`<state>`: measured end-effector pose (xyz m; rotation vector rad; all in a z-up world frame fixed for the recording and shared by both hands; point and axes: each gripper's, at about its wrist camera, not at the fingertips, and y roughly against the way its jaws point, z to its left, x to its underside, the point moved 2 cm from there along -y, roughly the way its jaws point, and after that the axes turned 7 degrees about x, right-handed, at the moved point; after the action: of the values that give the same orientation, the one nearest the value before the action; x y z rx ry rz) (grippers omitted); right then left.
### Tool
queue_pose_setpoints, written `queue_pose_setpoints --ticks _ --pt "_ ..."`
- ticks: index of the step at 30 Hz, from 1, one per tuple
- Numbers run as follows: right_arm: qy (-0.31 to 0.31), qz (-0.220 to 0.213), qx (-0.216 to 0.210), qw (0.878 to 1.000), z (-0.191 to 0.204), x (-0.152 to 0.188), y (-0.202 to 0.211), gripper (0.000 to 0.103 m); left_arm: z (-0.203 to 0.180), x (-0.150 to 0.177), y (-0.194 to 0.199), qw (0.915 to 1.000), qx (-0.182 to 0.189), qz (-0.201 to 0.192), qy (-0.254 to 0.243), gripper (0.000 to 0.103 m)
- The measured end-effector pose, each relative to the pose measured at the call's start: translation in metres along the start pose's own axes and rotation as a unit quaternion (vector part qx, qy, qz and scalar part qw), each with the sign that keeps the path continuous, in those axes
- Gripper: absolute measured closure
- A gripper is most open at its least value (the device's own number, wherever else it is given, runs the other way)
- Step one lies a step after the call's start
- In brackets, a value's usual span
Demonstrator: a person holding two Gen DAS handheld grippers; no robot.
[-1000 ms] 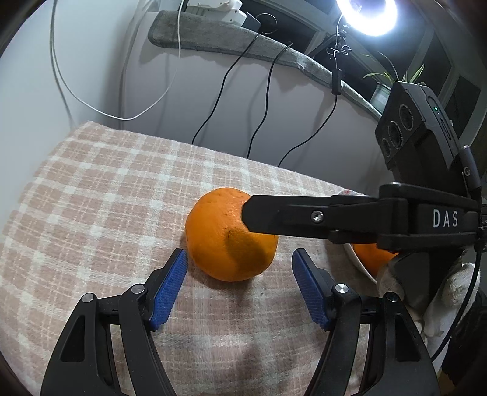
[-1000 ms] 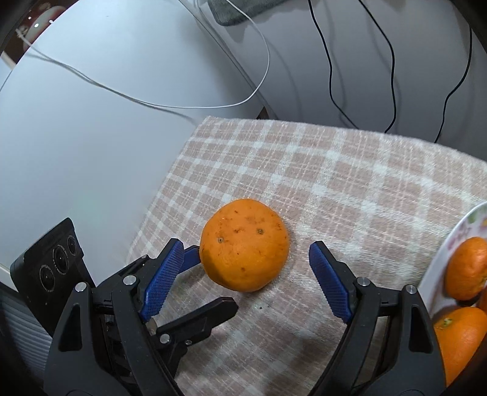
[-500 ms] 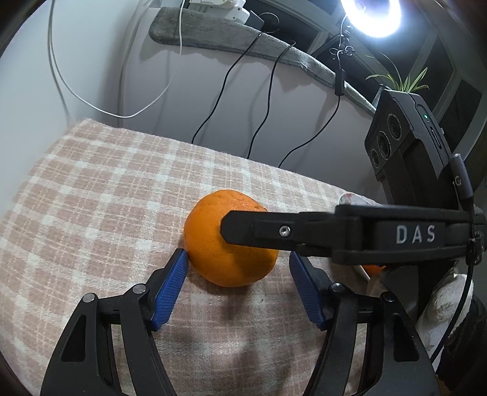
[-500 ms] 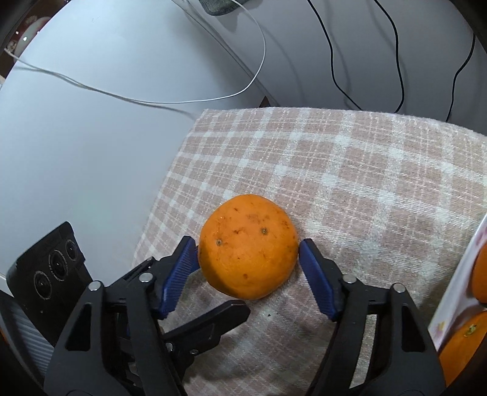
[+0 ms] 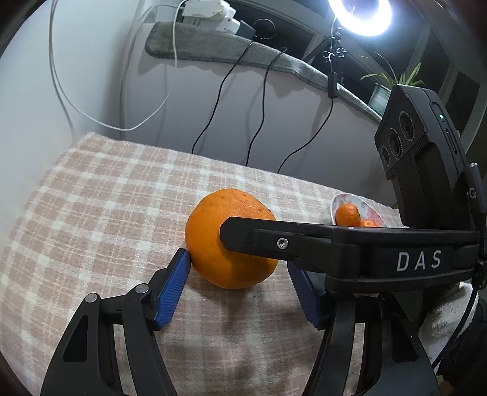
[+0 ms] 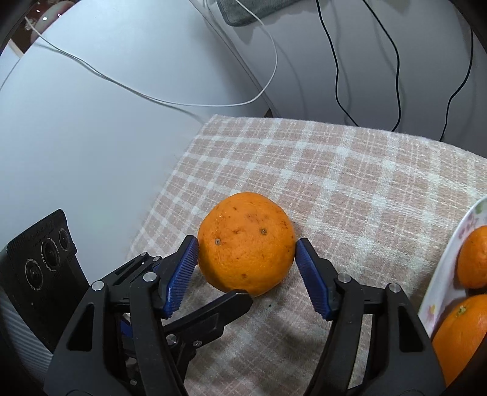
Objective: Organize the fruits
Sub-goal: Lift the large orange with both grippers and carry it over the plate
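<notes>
Since a second ago both hand-held grippers have drawn in on the one orange (image 6: 246, 243) lying on the checked cloth; the right hand-held gripper (image 6: 246, 268) has just been closing, its blue pads (image 6: 182, 271) formerly well apart from the fruit and now pressed against both flanks, so it grips the orange; the left hand-held gripper (image 5: 240, 289) has also narrowed, and its left pad (image 5: 173, 292) now touches the orange (image 5: 210, 243) at its tip, while the right pad sits just beside the fruit behind the other tool's black finger, contact there not clear; I cannot tell whether it truly grips; the orange has stayed on the cloth in much the same spot.

The surface is covered by a beige-and-white plaid cloth (image 6: 350, 182); behind it stand pale grey walls with a white cable (image 6: 182, 100) and two black cables (image 6: 395, 67) hanging down; in the left wrist view a lit ring light (image 5: 359, 15) shines at top right, near a grey towel-like strip (image 5: 231, 48) on a ledge and a small potted plant (image 5: 392, 82).

At the right edge of the cloth sits a white flowered plate (image 6: 450, 268); it holds two more oranges (image 6: 474, 259), one beside the other.
</notes>
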<state>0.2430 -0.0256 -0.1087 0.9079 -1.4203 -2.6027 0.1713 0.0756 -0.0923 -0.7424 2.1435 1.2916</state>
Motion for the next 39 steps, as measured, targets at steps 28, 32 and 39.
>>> queue_pose_setpoints --ticks 28,32,39 --pt "0.023 -0.123 0.056 0.991 -0.028 0.034 0.133 0.035 -0.122 -0.023 0.004 0.9928 0.023 -0.038 -0.111 0.038" --pt "0.004 -0.138 0.074 0.988 -0.052 0.037 0.153 0.035 -0.154 -0.028 -0.018 0.9896 0.039 -0.03 -0.135 0.038" --pt "-0.035 -0.157 0.098 0.982 -0.101 0.042 0.187 0.035 -0.199 -0.034 -0.048 0.9841 0.067 -0.015 -0.164 0.038"
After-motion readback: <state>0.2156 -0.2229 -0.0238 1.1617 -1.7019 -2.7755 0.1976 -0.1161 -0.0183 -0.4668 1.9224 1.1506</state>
